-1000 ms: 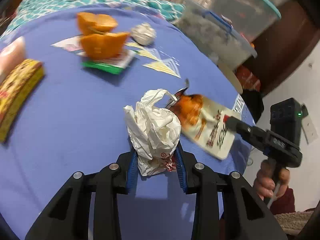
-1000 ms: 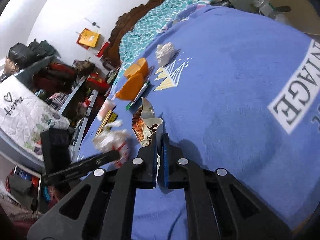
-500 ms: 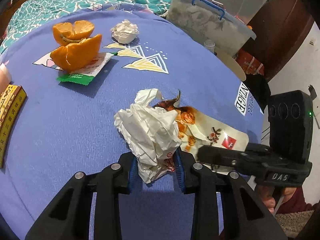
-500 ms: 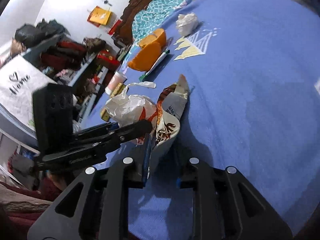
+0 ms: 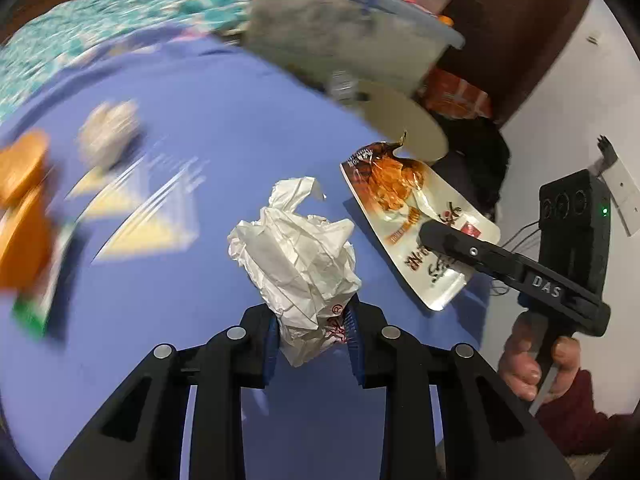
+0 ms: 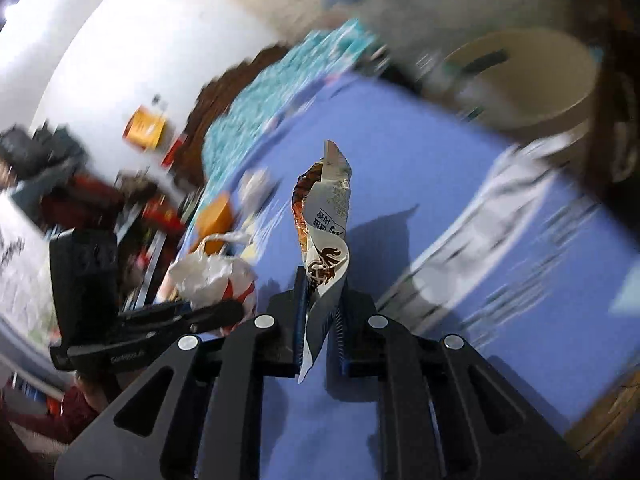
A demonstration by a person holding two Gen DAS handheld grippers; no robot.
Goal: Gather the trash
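My left gripper (image 5: pixel 312 332) is shut on a crumpled white paper wrapper (image 5: pixel 296 256) and holds it above the blue cloth (image 5: pixel 224 128). My right gripper (image 6: pixel 320 320) is shut on an empty white-and-orange snack packet (image 6: pixel 324 236), which stands up from the jaws. In the left wrist view the right gripper (image 5: pixel 436 236) holds that packet (image 5: pixel 404 204) just right of the wrapper. In the right wrist view the left gripper (image 6: pixel 224 312) and the wrapper (image 6: pixel 212 276) sit at the left.
Orange peels (image 5: pixel 20 200), a green-edged wrapper (image 5: pixel 36 304) and a crumpled paper ball (image 5: pixel 108 132) lie blurred on the cloth at the left. A clear storage bin (image 5: pixel 340 48) and a beige round bin (image 6: pixel 524 76) stand beyond the cloth's far edge.
Both grippers have swung right toward the cloth's edge and the beige bin, each keeping its load. The packet now sits apart from the wrapper.
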